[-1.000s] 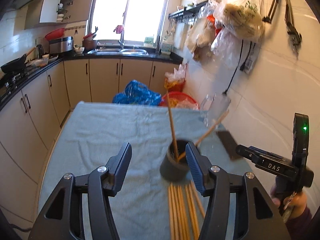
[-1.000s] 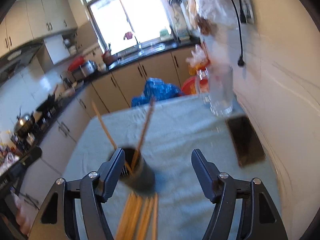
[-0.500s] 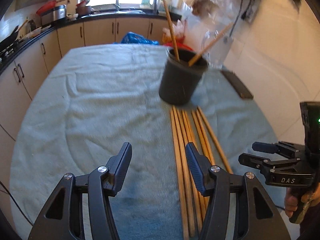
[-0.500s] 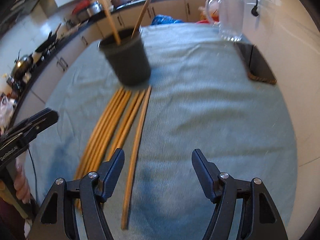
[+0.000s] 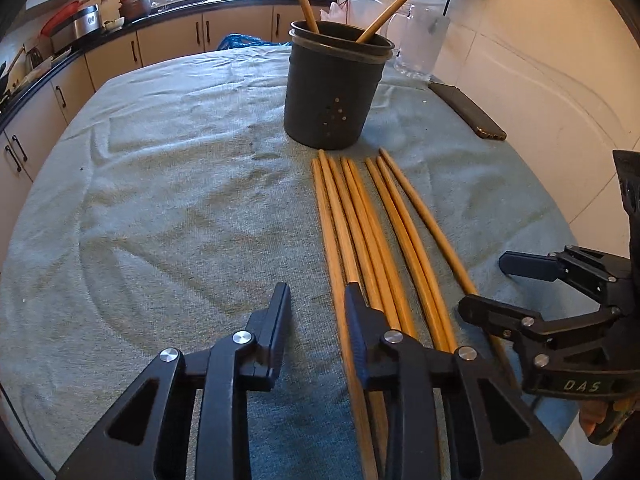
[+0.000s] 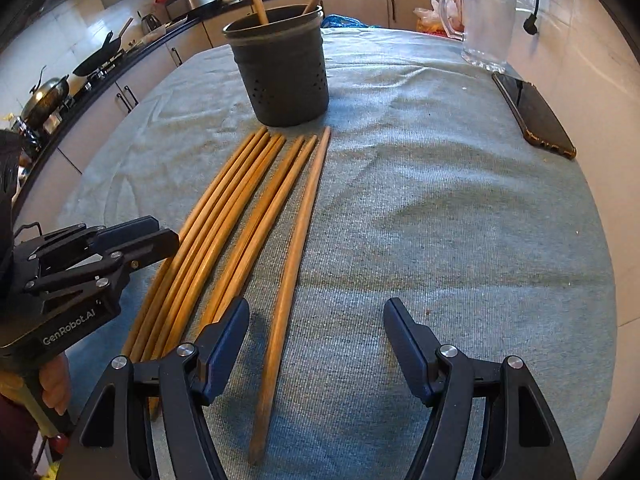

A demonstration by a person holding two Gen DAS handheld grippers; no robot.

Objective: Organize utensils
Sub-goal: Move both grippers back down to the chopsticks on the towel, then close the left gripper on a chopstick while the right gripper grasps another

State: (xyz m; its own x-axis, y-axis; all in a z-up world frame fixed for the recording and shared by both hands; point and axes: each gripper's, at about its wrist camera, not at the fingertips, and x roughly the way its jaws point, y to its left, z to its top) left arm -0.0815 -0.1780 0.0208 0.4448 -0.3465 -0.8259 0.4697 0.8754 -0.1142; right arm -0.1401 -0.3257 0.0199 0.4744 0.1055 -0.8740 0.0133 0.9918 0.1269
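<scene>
Several wooden chopsticks (image 5: pixel 360 220) (image 6: pixel 240 208) lie side by side on the grey-blue cloth, tips toward a dark perforated holder (image 5: pixel 332 100) (image 6: pixel 284 76). Two more chopsticks stand in the holder. My left gripper (image 5: pixel 316 308) (image 6: pixel 164 232) hangs low over the near ends. Its jaws are closing, and the leftmost chopstick lies just inside the right finger, not pinched. My right gripper (image 6: pixel 316 316) (image 5: pixel 484 284) stands wide open low over the cloth. The rightmost chopstick (image 6: pixel 286 288) lies between its fingers, nearer the left one.
A glass pitcher (image 5: pixel 420 44) (image 6: pixel 488 28) stands behind the holder by the tiled wall. A dark phone (image 5: pixel 466 110) (image 6: pixel 532 116) lies at the cloth's right edge. Bare cloth (image 5: pixel 160 200) spreads left of the chopsticks. Kitchen cabinets run beyond the table.
Both grippers have come down and tilted toward the near ends of the chopsticks. The left jaws have narrowed. The right jaws keep the same width.
</scene>
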